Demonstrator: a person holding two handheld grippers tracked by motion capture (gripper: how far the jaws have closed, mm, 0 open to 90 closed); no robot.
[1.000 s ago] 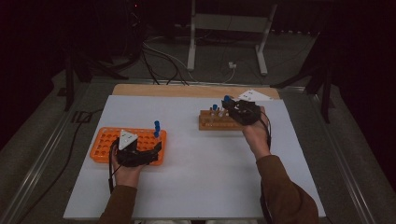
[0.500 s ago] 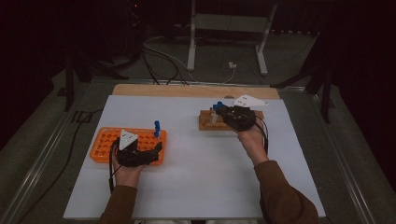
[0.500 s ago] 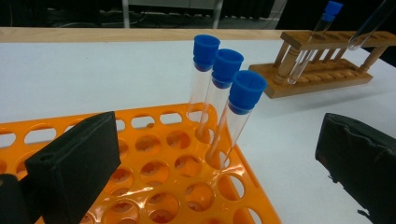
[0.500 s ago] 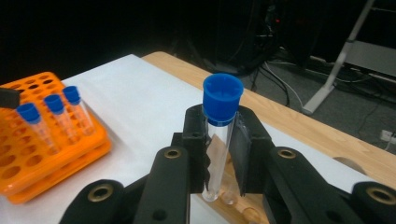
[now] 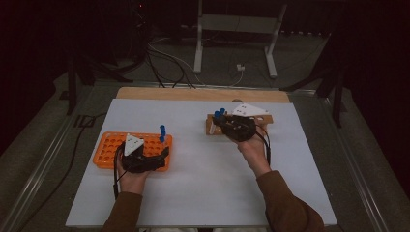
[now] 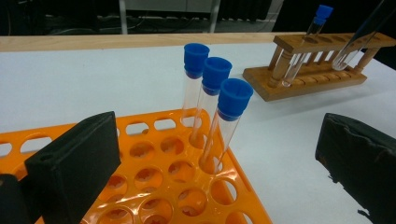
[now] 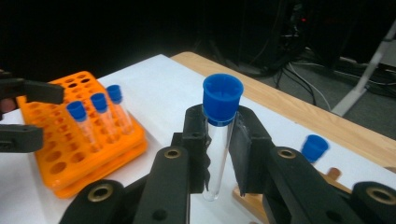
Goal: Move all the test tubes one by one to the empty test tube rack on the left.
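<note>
An orange rack [image 5: 111,145] [image 6: 154,186] [image 7: 60,154] lies at the table's left with three blue-capped tubes [image 5: 162,133] [image 6: 215,93] [image 7: 95,116] upright at its right end. My left gripper [image 5: 164,153] [image 6: 215,168] rests open over that rack, one jaw on each side of the tubes and touching none. A wooden rack [image 5: 263,118] [image 6: 317,56] stands at the right with one capped tube [image 6: 308,42] [image 7: 314,147] in it. My right gripper [image 5: 223,121] [image 7: 220,140] is shut on a blue-capped test tube [image 7: 222,98], held clear of the table just left of the wooden rack.
A white mat [image 5: 203,183] covers the table, and a bare wooden strip [image 5: 193,93] runs along its far edge. Cables [image 5: 169,63] and a metal stand [image 5: 198,43] are on the floor beyond. Each gripper trails its own cable.
My right hand has carried the tube leftward from above the wooden rack to its left end. The left hand and gripper have stayed where they were.
</note>
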